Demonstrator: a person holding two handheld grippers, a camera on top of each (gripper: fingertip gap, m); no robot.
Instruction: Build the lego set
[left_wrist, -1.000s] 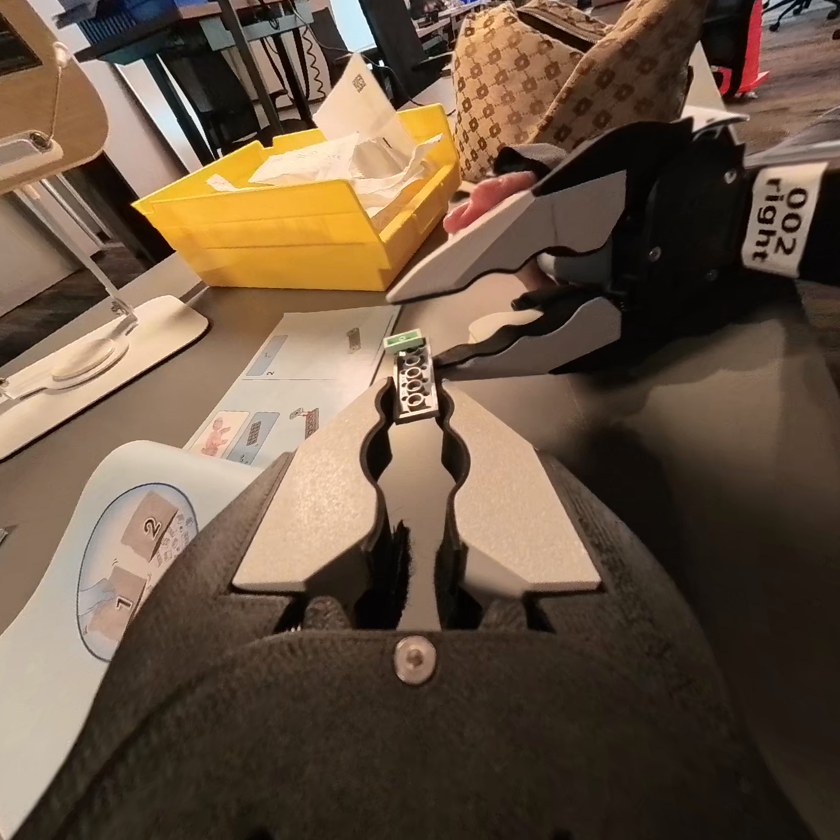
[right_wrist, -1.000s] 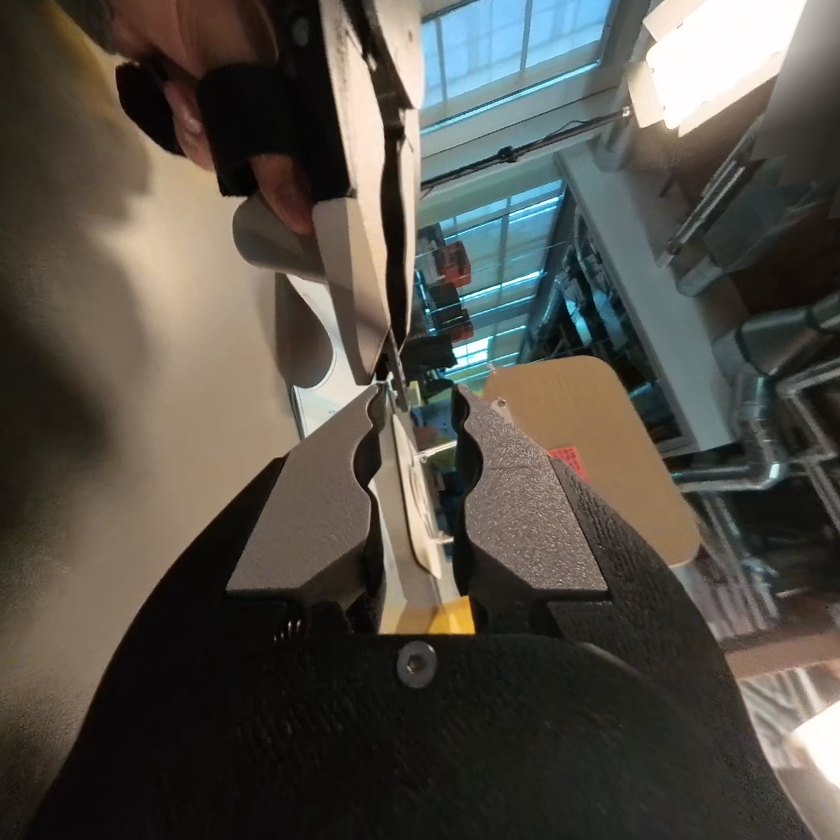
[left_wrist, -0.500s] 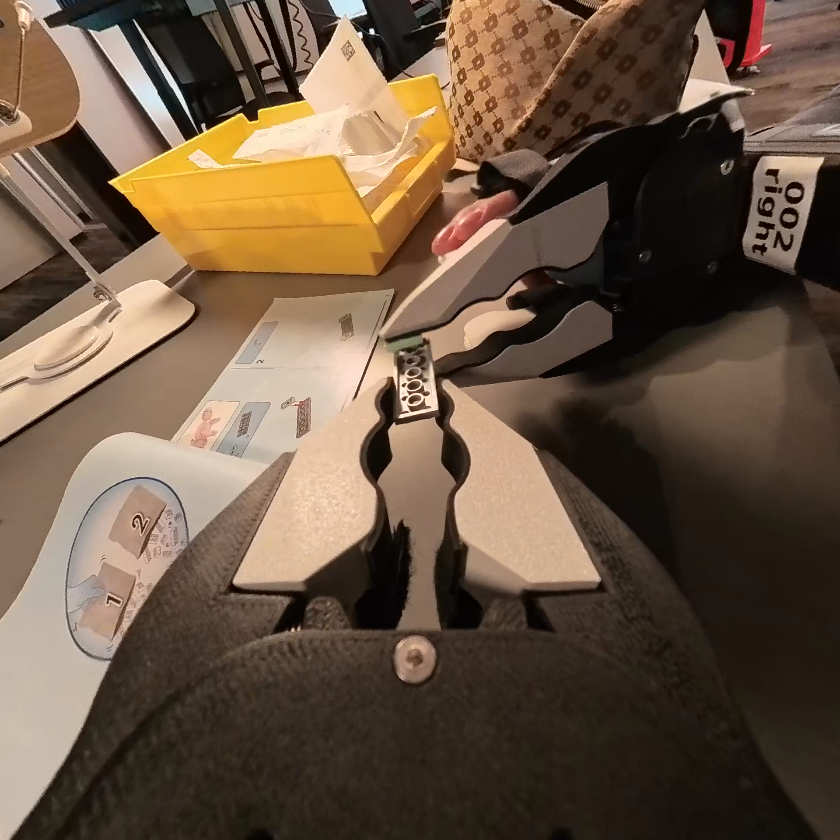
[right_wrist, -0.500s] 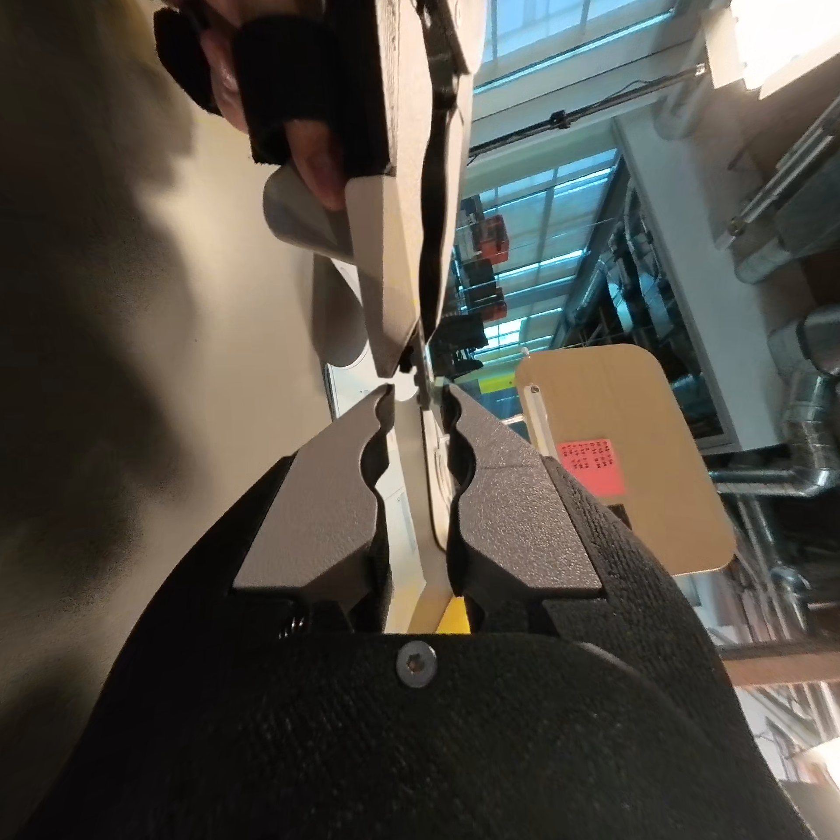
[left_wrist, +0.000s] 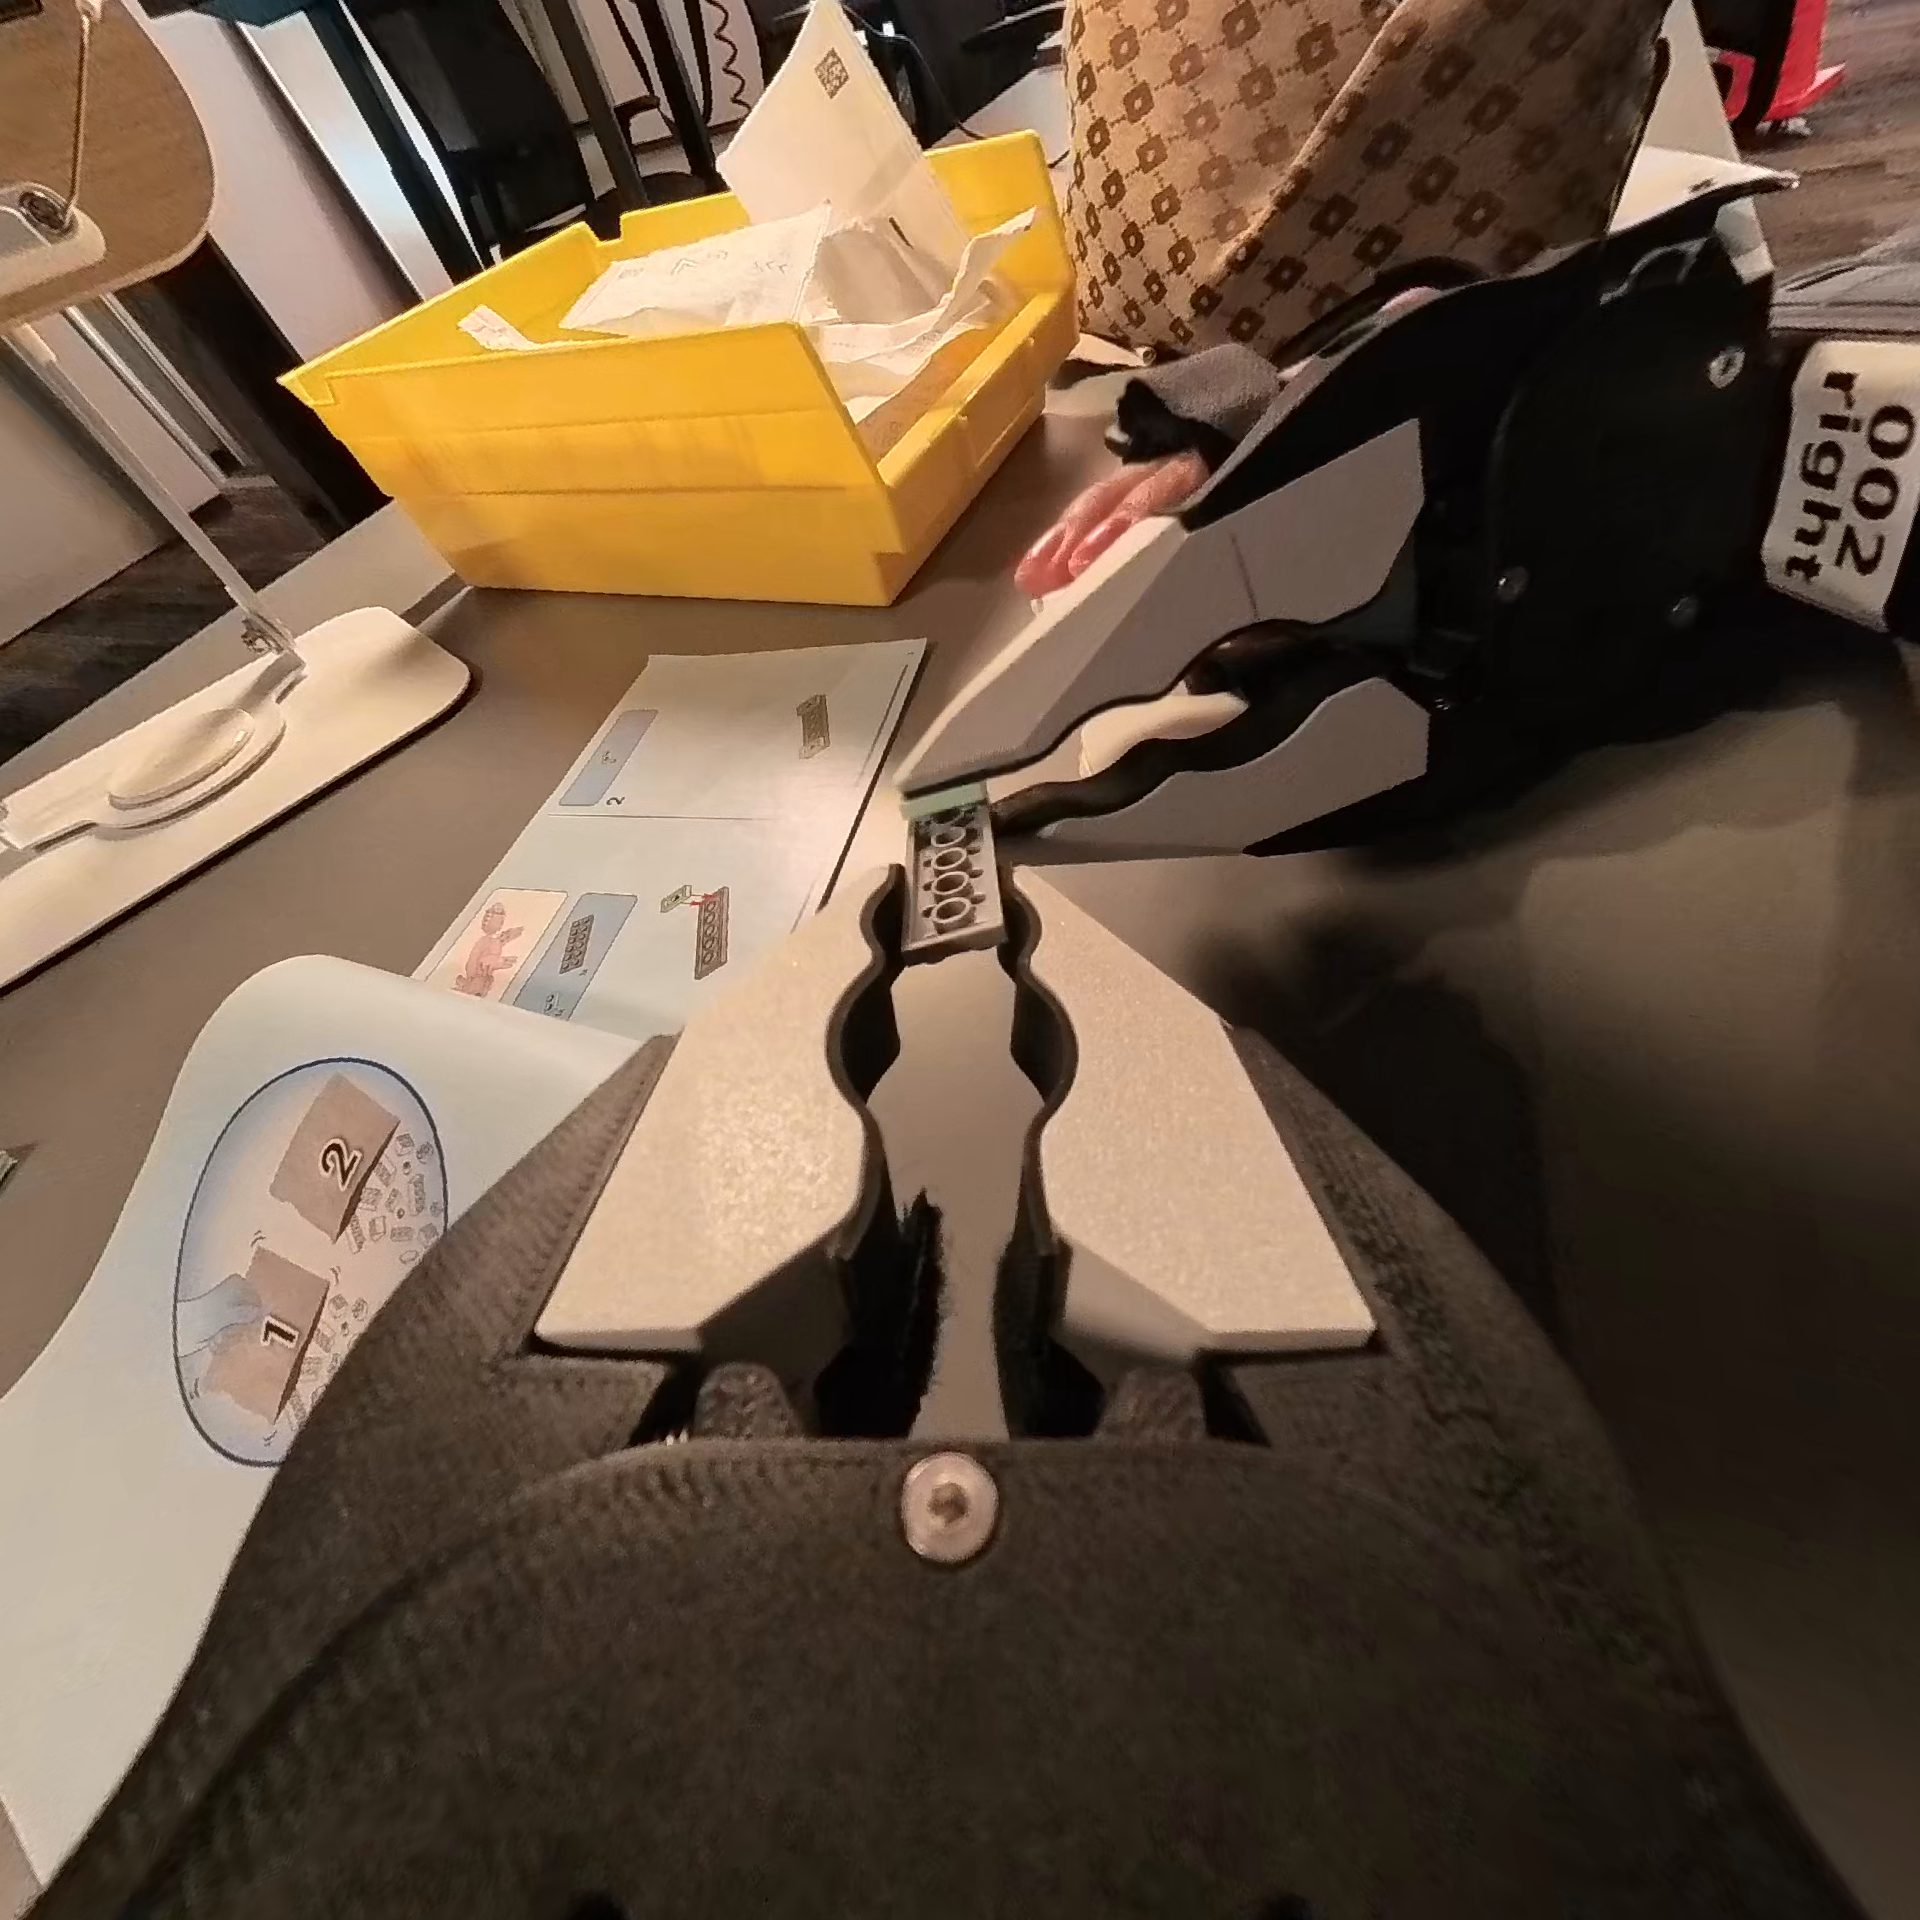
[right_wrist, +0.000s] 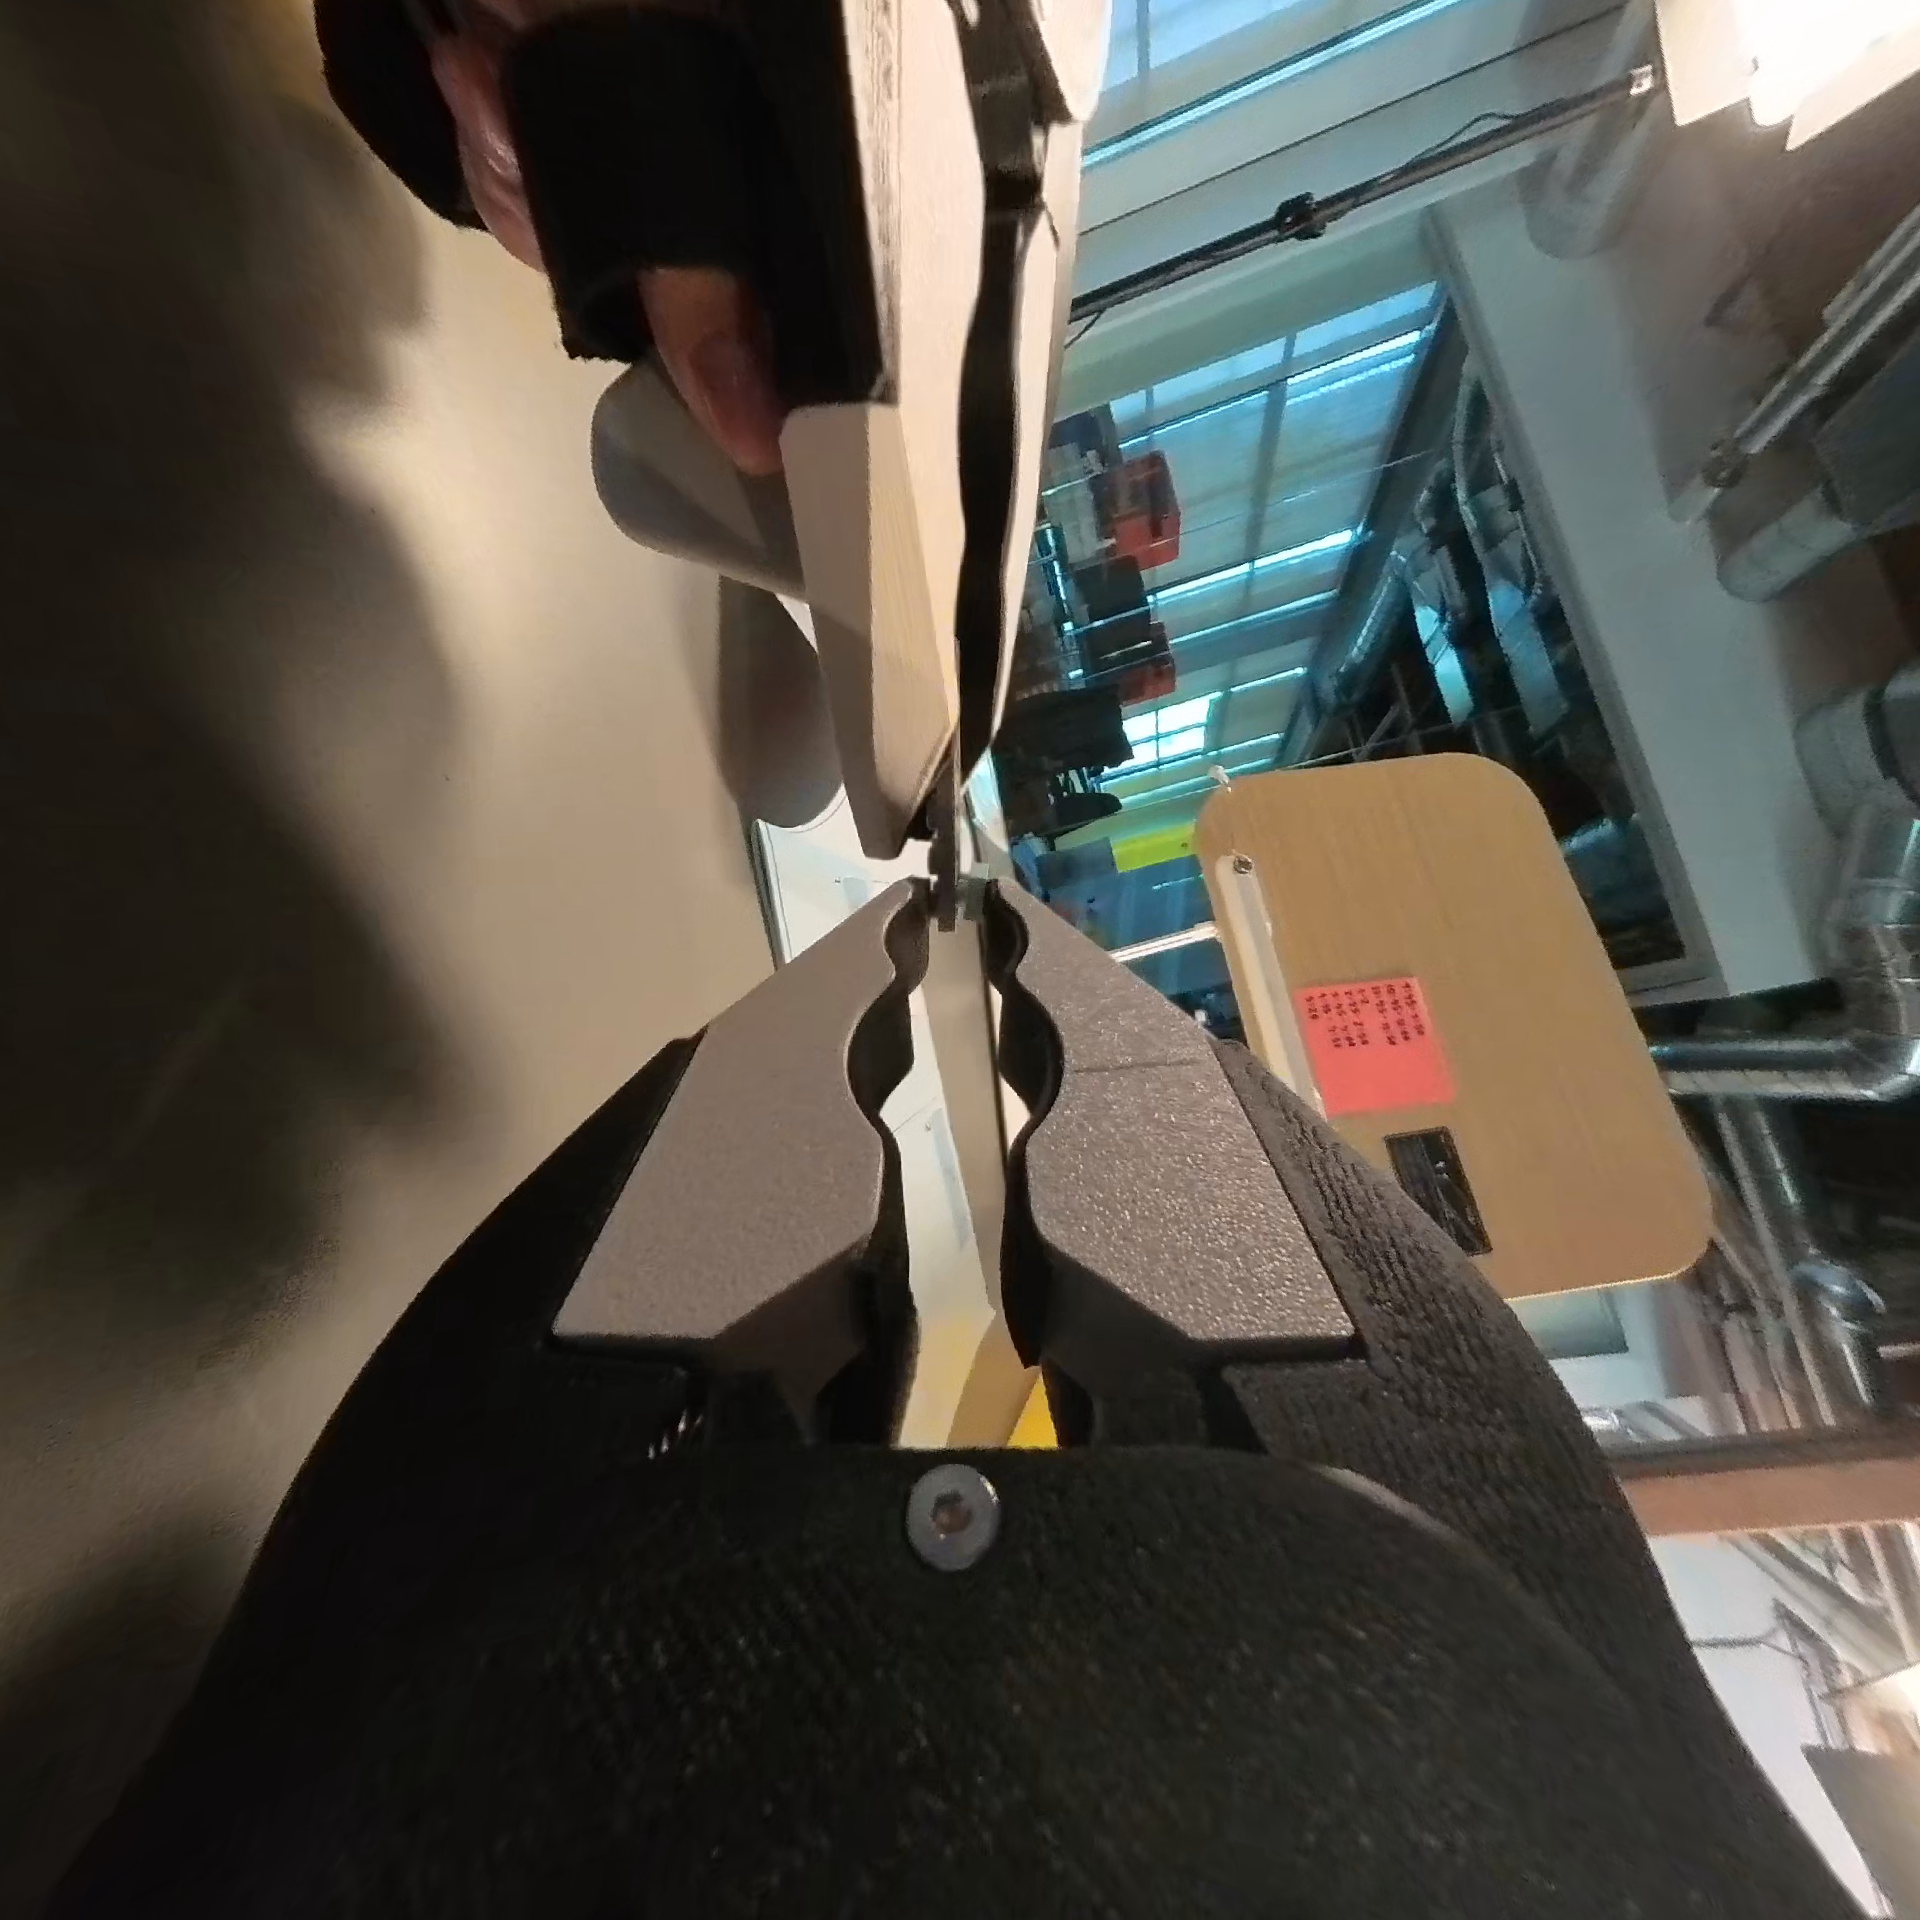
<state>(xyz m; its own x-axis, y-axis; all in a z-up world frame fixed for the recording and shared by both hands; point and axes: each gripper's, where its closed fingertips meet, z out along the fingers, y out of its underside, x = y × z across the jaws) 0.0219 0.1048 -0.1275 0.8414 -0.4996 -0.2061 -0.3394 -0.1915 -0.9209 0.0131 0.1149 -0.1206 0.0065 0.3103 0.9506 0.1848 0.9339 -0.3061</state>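
Grey studded plate (left_wrist: 954, 883) sits clamped in our left gripper (left_wrist: 954, 904) above the table (left_wrist: 1558, 1039). Left view alone shows the green piece (left_wrist: 943, 802); right gripper (right_wrist: 954, 902) has narrowed, pinching both.

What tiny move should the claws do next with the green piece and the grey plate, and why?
Probably squeeze the right claw a little tighter. Its tips pinch the green piece onto the far end of the grey plate, which the left claw grips, so a firmer press should seat it fully.
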